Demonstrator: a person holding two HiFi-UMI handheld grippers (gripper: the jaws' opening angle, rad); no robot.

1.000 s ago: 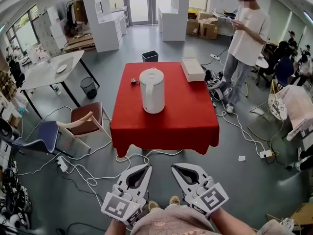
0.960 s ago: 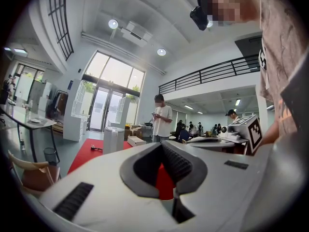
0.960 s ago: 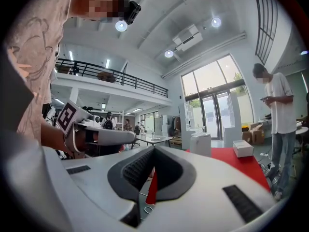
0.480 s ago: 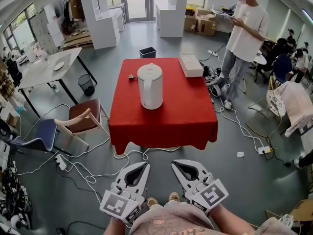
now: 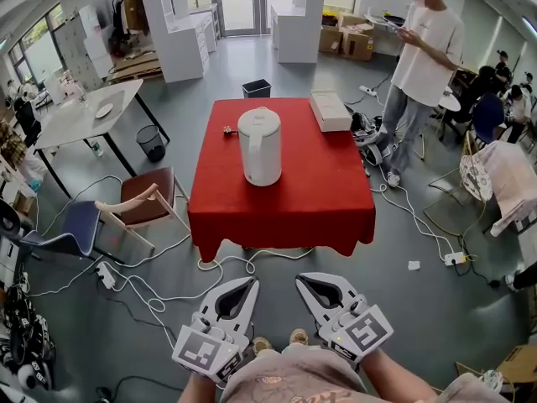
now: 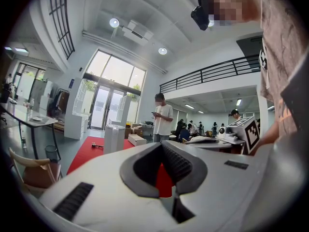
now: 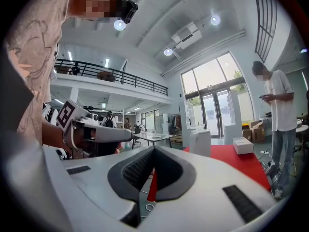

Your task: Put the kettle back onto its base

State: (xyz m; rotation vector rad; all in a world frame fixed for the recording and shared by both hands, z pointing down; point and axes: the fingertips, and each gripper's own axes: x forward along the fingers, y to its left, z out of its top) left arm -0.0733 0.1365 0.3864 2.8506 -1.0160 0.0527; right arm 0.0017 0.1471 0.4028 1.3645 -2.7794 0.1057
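Note:
A tall white kettle stands upright in the middle of a table with a red cloth. Whether a base lies under it I cannot tell. It also shows far off in the left gripper view, kettle, and the right gripper view, kettle. Both grippers hang low over the floor, close to the person's body and well short of the table. My left gripper and my right gripper are shut, tips together, with nothing between them. They point level toward the table.
A white box lies at the table's far right and a small dark object left of the kettle. Cables run over the floor between me and the table. A chair stands left; a person stands at the right.
The head view has shifted slightly. The kettle and both grippers stay where they were.

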